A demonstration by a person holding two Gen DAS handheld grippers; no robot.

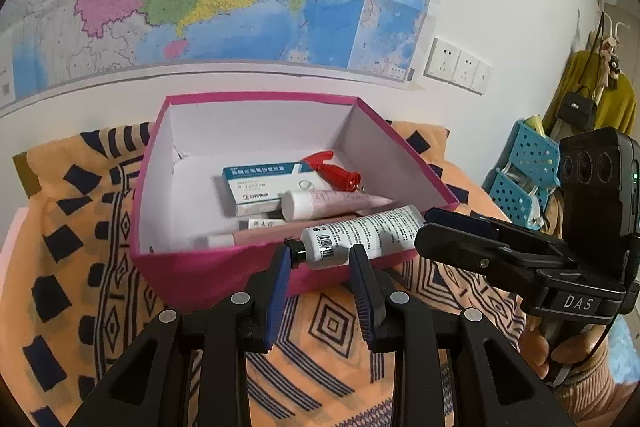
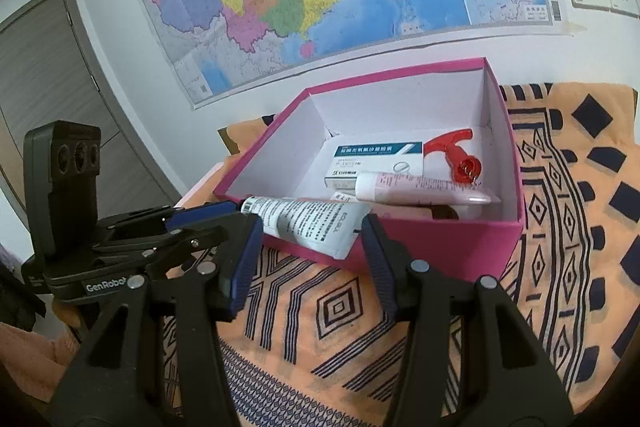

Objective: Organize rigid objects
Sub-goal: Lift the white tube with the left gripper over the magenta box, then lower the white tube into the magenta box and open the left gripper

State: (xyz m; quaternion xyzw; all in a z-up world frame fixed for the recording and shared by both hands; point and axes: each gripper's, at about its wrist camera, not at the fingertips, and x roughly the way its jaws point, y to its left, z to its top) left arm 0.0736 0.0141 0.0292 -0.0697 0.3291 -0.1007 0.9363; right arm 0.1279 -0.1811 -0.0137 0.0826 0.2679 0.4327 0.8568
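Lying spread across the surface, an orange cloth [image 1: 100, 247] with dark geometric patterning, wrinkling at the far edge. Sitting directly on it, an open pink box [image 1: 216, 273], pressing against the wall.

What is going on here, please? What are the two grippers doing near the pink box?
A person is tidying small items into a pink box on a patterned cloth. The left gripper and the right gripper both seem to hold one white tube, by its cap end and its flat end, over the box's near wall. A medicine carton, a red tool and a pink tube already lie inside.
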